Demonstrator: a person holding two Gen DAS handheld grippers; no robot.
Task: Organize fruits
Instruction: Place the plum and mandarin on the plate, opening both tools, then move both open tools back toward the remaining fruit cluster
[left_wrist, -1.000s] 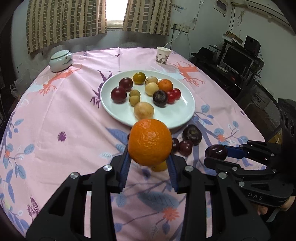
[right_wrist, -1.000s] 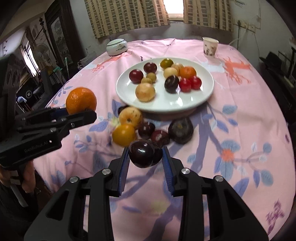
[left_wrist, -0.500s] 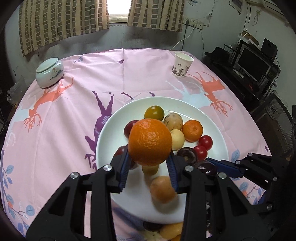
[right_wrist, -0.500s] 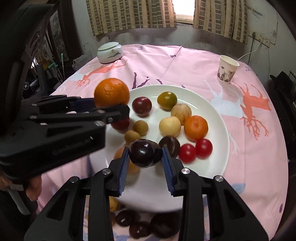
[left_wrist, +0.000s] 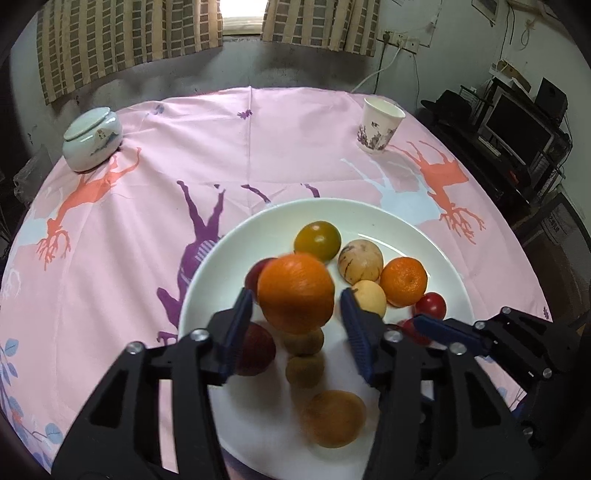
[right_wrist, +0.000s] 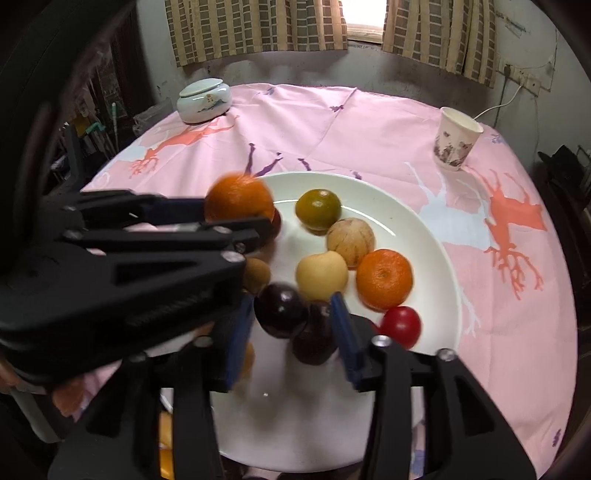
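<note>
- My left gripper (left_wrist: 295, 321) sits over the white plate (left_wrist: 369, 218) with its fingers spread apart; the orange (left_wrist: 295, 291) lies between them with a gap on each side, blurred, so I judge it loose and dropping (I cannot tell whether it touches the plate yet).
- My right gripper (right_wrist: 291, 332) has its fingers apart too, the dark plum (right_wrist: 280, 308) sitting between them with a clear gap on the right, over the near part of the plate beside another dark fruit (right_wrist: 314, 338).
- The orange looks firm, pebbly-skinned and fairly heavy for its size; I would take it across its widest middle, where the blue ribbed pads can bite.
- The plum is smooth, glossy and probably softer, so I judge it slippery and easily bruised; a light squeeze at the equator suits it.
- Everything here is round and inclined to roll: a greenish mandarin (right_wrist: 317, 208), a pale striped fruit (right_wrist: 350, 242), a small orange (right_wrist: 384, 278), a red tomato (right_wrist: 400, 326).
- The plate is glazed and slick; the pink cloth on the desk (left_wrist: 288, 147) is soft and creased.
</note>
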